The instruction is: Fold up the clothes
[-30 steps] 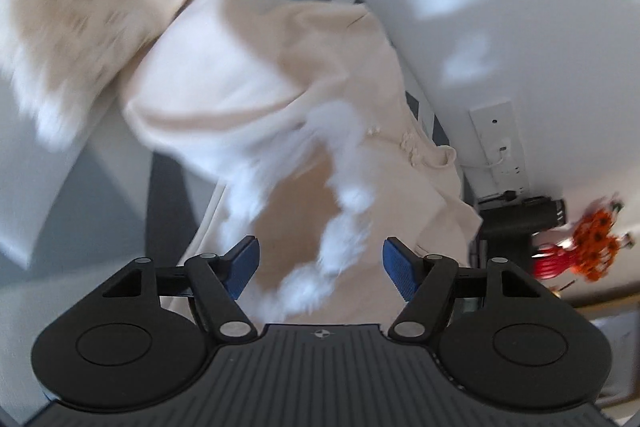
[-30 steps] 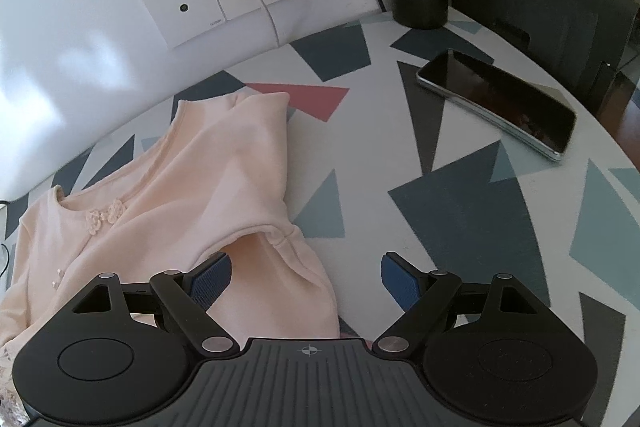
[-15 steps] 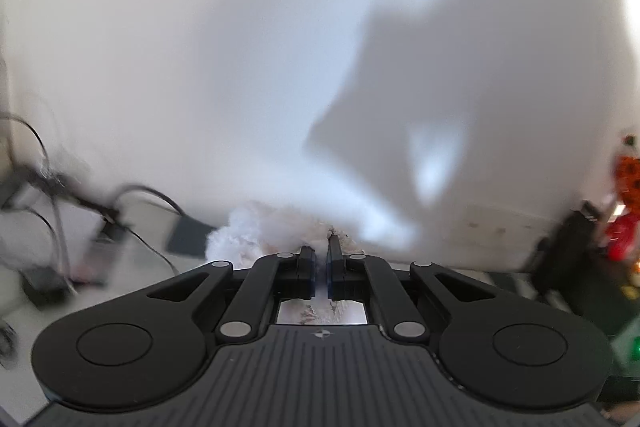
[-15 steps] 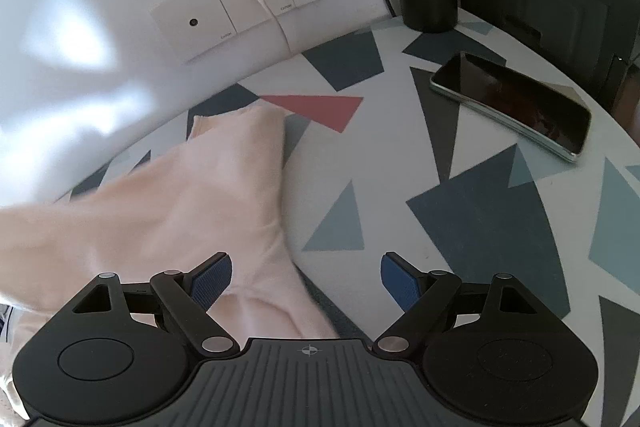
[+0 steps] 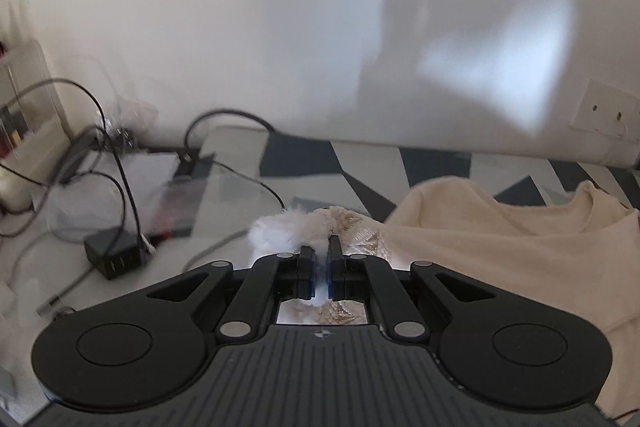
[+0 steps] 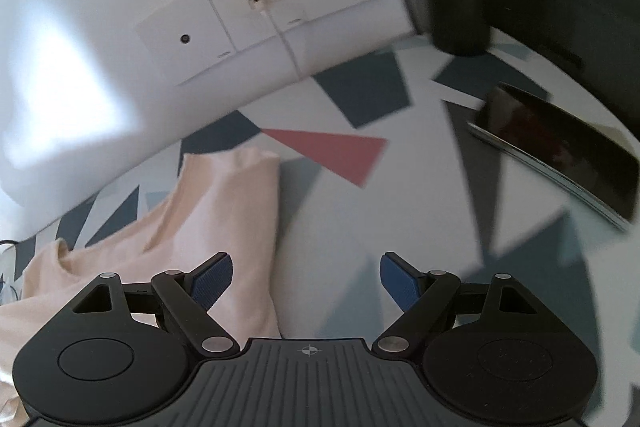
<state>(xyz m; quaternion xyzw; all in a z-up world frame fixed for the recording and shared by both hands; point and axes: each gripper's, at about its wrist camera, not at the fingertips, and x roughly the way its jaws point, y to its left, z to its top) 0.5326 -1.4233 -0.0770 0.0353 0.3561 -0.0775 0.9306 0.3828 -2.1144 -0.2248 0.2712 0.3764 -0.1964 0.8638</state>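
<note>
Jaws of left gripper point(image 5: 319, 277) clamp cream garment's point(image 5: 500, 247) fluffy trim; right gripper point(image 6: 306, 283) gapes.

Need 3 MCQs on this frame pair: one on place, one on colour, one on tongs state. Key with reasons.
1. Where is the phone relative to the garment in the right wrist view?
A. On top of it
B. Off to its right on the table, apart from it
C. Under it

2. What colour is the bright triangle printed on the table beside the garment?
A. Red
B. Yellow
C. Green

3. What are the left tongs doing?
A. Open over bare table
B. Shut on the garment's fluffy trim
C. Shut on a cable

Key: 1 B, bare patterned table lies between phone and cloth. 2 A, a red triangle sits past the sleeve end. 3 B, white fluff is pinched between the closed pads, while the right tongs stand open.
</note>
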